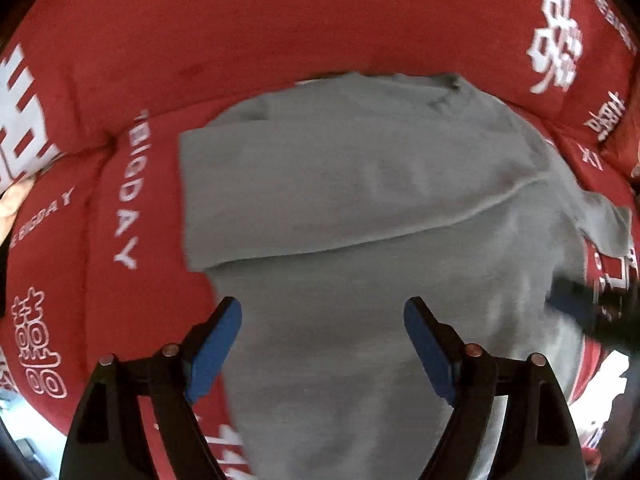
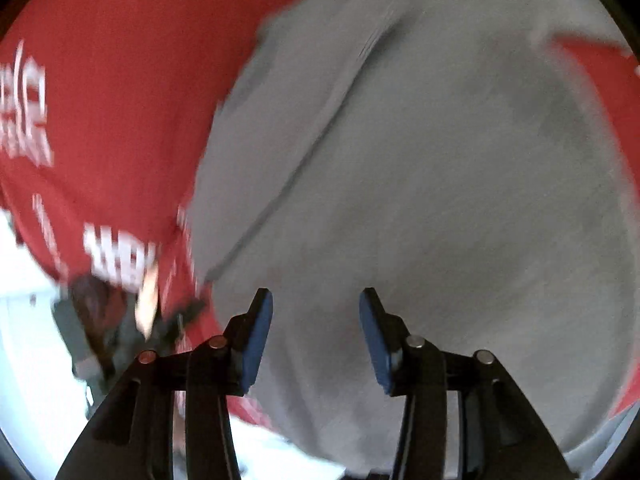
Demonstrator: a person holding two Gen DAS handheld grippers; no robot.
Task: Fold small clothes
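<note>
A grey garment (image 1: 360, 208) lies on a red cover with white print (image 1: 120, 208). Its far part is folded over, and the fold edge runs across the middle. My left gripper (image 1: 322, 312) is open and empty above the garment's near part. In the left wrist view the other gripper (image 1: 576, 304) shows blurred at the garment's right edge. In the right wrist view the same grey garment (image 2: 440, 184) fills the frame, blurred. My right gripper (image 2: 316, 308) is open and empty just above it, near its left edge.
The red cover (image 2: 100, 100) spreads all around the garment, with a raised padded part (image 1: 280, 20) at the back. A bright white floor (image 2: 24, 340) shows beyond the cover's near left edge in the right wrist view.
</note>
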